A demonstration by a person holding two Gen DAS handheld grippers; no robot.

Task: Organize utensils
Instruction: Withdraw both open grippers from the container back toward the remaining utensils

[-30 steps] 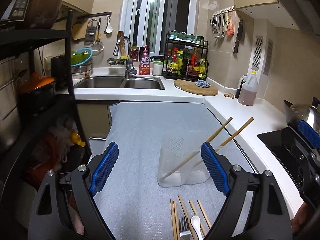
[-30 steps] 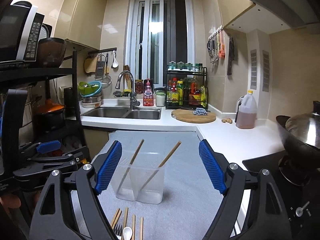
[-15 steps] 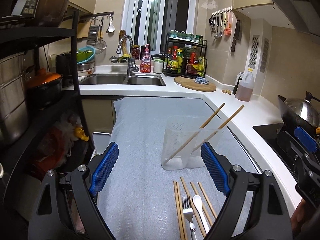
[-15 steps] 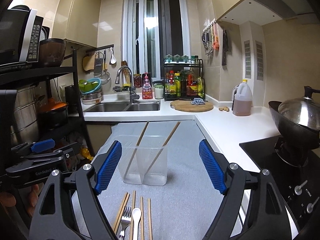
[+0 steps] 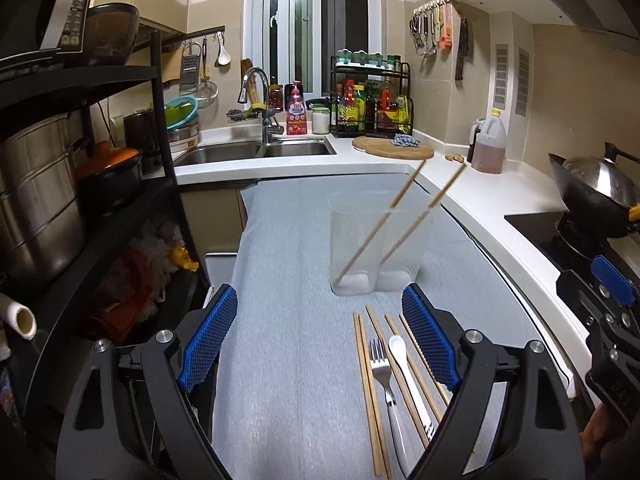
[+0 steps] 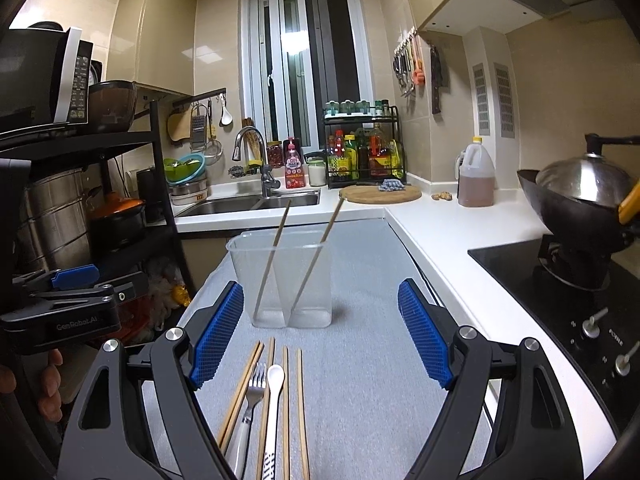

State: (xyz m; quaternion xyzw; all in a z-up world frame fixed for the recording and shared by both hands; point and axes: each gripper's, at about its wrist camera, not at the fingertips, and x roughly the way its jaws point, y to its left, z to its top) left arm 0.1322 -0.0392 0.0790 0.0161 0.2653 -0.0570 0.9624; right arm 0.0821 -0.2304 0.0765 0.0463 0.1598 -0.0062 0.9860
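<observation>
In a narrow home kitchen, a person is holding two claws over a table (image 5: 304, 420) covered with a pale blue-grey foam sheet, where utensils are lying loose. The left claw (image 5: 316, 344) is standing with its blue-padded jaws wide apart and nothing between the pads; the right claw (image 6: 320, 332) is standing the same way, jaws well apart and gripping nothing. A clear plastic holder (image 6: 280, 280) with two compartments is sitting upright on the sheet ahead of both claws, and two wooden chopsticks (image 6: 320, 240) are leaning inside it, one in each compartment, their tops tilted to the right. Just in front of the holder, a fork (image 6: 252, 392) with a white handle and a white spoon (image 6: 275, 384) are lying side by side among several loose chopsticks (image 6: 301, 400), all pointing roughly toward the holder and none touching it. In the left wrist view the same row is lying low between the jaws, nearer the right-hand pad. Beyond the table a double sink (image 6: 256, 202) is sitting beneath the window, a round wooden board (image 6: 380, 193) is resting on the white worktop, and a wok (image 6: 580, 204) is standing on the hob at right. A black shelf rack (image 5: 120, 200) with pots is filling the left edge.
</observation>
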